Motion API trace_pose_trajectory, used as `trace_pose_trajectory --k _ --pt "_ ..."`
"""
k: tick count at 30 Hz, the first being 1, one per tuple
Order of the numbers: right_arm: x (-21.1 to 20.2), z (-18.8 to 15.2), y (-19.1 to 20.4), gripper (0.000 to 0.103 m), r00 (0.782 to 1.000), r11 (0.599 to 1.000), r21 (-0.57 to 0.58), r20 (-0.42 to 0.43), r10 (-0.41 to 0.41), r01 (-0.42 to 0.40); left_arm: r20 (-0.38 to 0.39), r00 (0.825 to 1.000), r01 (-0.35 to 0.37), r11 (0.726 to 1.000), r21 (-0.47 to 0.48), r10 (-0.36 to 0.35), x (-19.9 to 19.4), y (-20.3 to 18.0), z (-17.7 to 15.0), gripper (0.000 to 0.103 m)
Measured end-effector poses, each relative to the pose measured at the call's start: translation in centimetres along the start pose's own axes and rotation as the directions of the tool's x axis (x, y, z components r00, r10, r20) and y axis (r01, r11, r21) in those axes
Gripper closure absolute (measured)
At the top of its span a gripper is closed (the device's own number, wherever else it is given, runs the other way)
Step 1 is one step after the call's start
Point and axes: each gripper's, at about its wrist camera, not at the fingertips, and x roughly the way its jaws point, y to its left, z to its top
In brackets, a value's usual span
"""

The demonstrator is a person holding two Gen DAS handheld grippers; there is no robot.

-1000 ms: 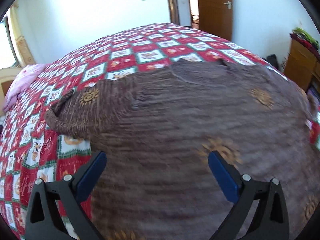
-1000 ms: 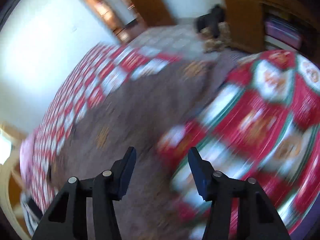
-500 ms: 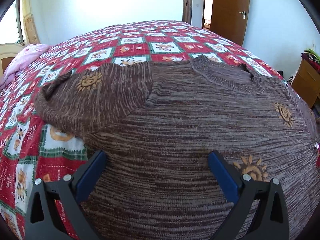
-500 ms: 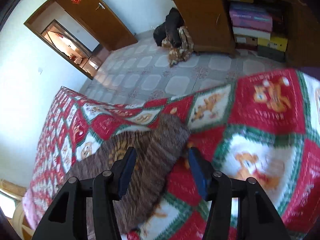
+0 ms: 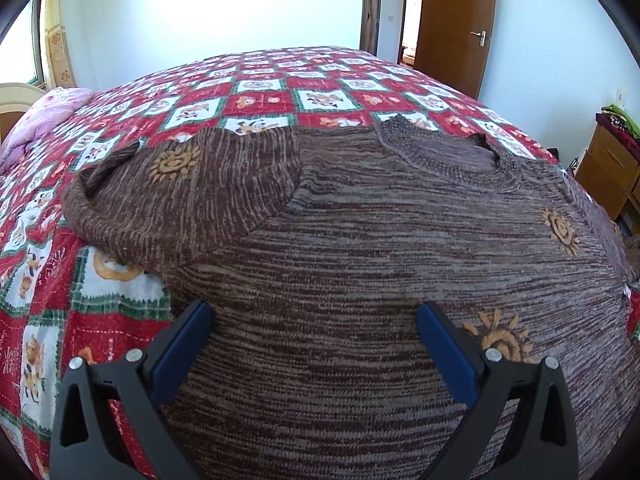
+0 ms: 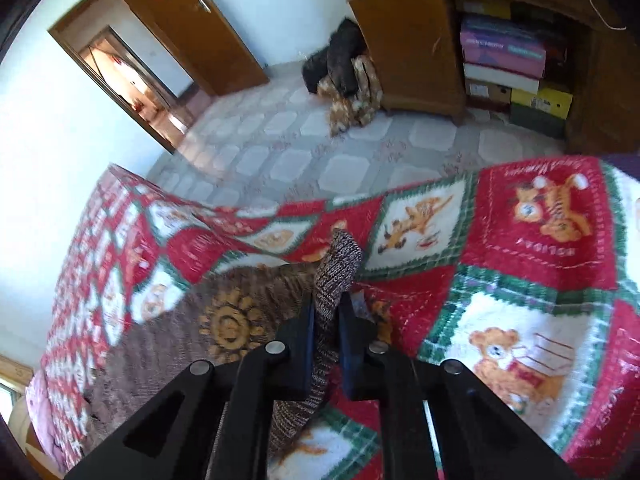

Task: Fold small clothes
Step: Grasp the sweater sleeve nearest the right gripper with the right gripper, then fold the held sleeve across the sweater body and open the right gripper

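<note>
a brown striped knit sweater with orange sun motifs (image 5: 360,248) lies spread flat on a bed covered by a red, white and green checked quilt with cartoon animal panels (image 5: 280,92). its ribbed neckline points toward the far side of the bed in the left wrist view, and one sleeve (image 5: 180,200) is folded inward across the chest area, its cuff end near the quilt's left part.

the left gripper (image 5: 316,344) hangs tilted downward over the lower body of the sweater. its blue-padded fingers (image 5: 180,348) stand wide apart and released, with nothing pinched between them; whether the tips touch the knit cannot be told.

the right gripper (image 6: 326,336) also points steeply down, at the sweater's other side near the bed's edge. its jaws have just been closing, and its black fingers (image 6: 302,344) are now clenched on the ribbed grey-brown sleeve cuff (image 6: 338,268), which stands up between the pads and sticks out past the tips, while the rest of that sleeve trails down under the gripper. one sun motif (image 6: 230,328) shows on the knit just left of the fingers.

beyond the bed in the right wrist view are a tiled floor (image 6: 320,152), a wooden cabinet with stacked boxes (image 6: 500,52), a dark heap of clothes (image 6: 344,68) against it and an open wooden door (image 6: 188,24).
</note>
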Motion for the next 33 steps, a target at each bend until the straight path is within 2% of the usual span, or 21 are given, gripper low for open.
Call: trace_pose_trajectory --k 1,2,6,10,15,17,21,24,27,28,29,30,31,32,33 --pt "0.0 0.0 0.0 0.093 1.0 1.0 0.0 0.0 0.0 0.0 0.002 1.0 0.003 1.0 -0.001 -0.003 0.0 0.0 0.0 0.0" --pt "-1.9 -0.2 1.3 0.093 0.999 0.999 -0.038 0.035 0.035 -0.034 0.004 1.0 0.006 1.0 -0.002 -0.006 -0.1 0.1 -0.1 0.0" --pt "-5.6 -1.6 6.2 0.093 0.994 0.983 -0.172 0.076 0.085 -0.071 0.009 1.0 0.009 1.0 -0.002 -0.009 0.0 0.0 0.0 0.0" --pt "-8.4 -4.8 12.6 0.093 0.984 0.939 -0.316 0.07 0.165 -0.135 0.014 1.0 0.015 1.0 -0.004 -0.015 -0.1 0.1 -0.1 0.0" --pt "-8.5 -11.4 20.9 0.093 0.963 0.849 -0.464 -0.032 0.269 -0.252 0.021 1.0 0.023 1.0 -0.008 -0.022 -0.2 0.1 -0.2 0.0" --pt "-7.2 -14.7 23.5 0.093 0.955 0.817 -0.5 -0.084 0.286 -0.288 0.023 0.999 0.027 1.0 -0.009 -0.027 -0.2 0.2 -0.3 0.0" --pt "-3.7 -21.1 26.8 0.093 0.936 0.78 -0.518 -0.191 0.296 -0.352 0.027 0.999 0.035 0.999 -0.012 -0.035 -0.2 0.3 -0.3 0.0" --pt "-1.1 -24.9 28.0 0.093 0.923 0.751 -0.538 -0.256 0.288 -0.384 0.03 0.999 0.037 0.999 -0.013 -0.036 -0.2 0.3 -0.3 0.0" --pt "0.9 -27.0 27.9 0.088 0.891 0.744 -0.505 -0.354 0.284 -0.438 0.031 0.999 0.038 0.999 -0.014 -0.038 -0.2 0.3 -0.3 0.0" --pt "1.3 -27.2 27.8 0.077 0.878 0.745 -0.491 -0.392 0.275 -0.452 0.032 0.999 0.041 0.999 -0.015 -0.04 -0.3 0.3 -0.3 0.0" --pt "1.5 -27.4 27.5 0.071 0.841 0.738 -0.451 -0.452 0.296 -0.502 0.033 0.999 0.043 0.999 -0.016 -0.042 -0.3 0.3 -0.3 0.0" --pt "1.2 -27.2 27.0 0.067 0.822 0.731 -0.427 -0.469 0.323 -0.531 0.034 0.998 0.045 0.999 -0.017 -0.045 -0.3 0.3 -0.3 0.0" --pt "0.6 -27.0 26.7 0.067 0.813 0.724 -0.418 -0.469 0.344 -0.548 0.035 0.998 0.047 0.999 -0.018 -0.046 -0.3 0.3 -0.3 0.0" --pt "-0.6 -26.4 26.4 0.067 0.813 0.708 -0.427 -0.441 0.379 -0.562 0.036 0.998 0.049 0.999 -0.019 -0.048 -0.3 0.4 -0.3 0.0" --pt "-1.5 -25.8 26.1 0.067 0.824 0.701 -0.445 -0.403 0.399 -0.557 0.037 0.998 0.051 0.999 -0.02 -0.05 -0.3 0.4 -0.3 0.0"
